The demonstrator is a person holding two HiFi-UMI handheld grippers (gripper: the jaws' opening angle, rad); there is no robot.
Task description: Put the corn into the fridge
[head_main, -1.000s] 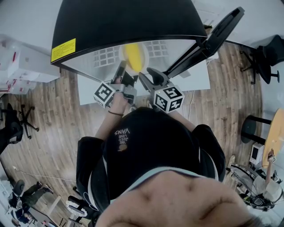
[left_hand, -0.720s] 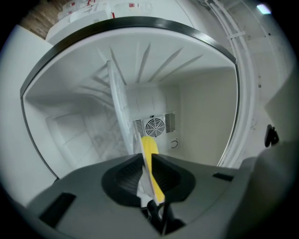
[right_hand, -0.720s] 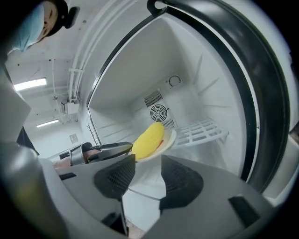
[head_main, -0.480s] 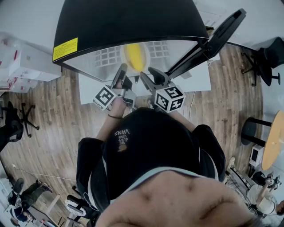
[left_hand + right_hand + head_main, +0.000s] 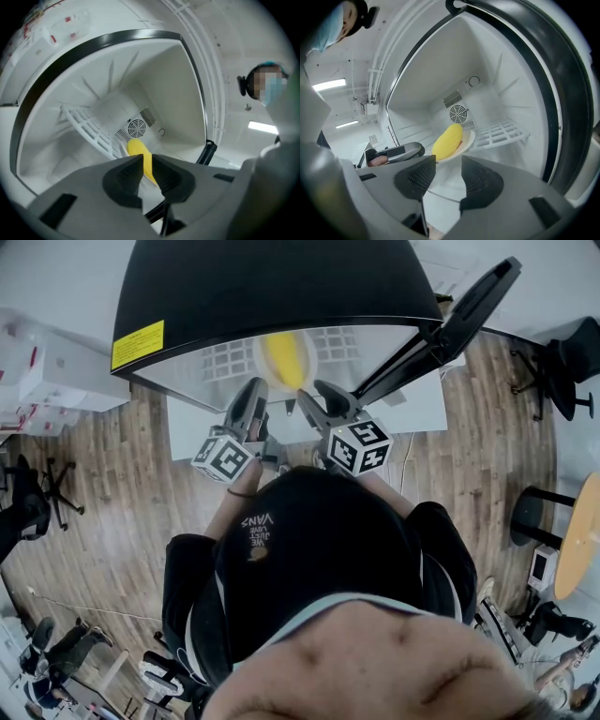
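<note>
Inside fridge (image 5: 272, 287), corn (image 5: 284, 360) on plate (image 5: 469, 139), illegible yellow label (image 5: 136, 344), cap (image 5: 309, 549) marked VANS

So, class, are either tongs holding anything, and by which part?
Nothing is held: the left tongs and right tongs are open and empty; the corn lies on its plate.

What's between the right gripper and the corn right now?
Only bare fridge floor and the near rim of the plate under the corn, per the right gripper view. The right gripper is open and empty; the left gripper sits aside.
</note>
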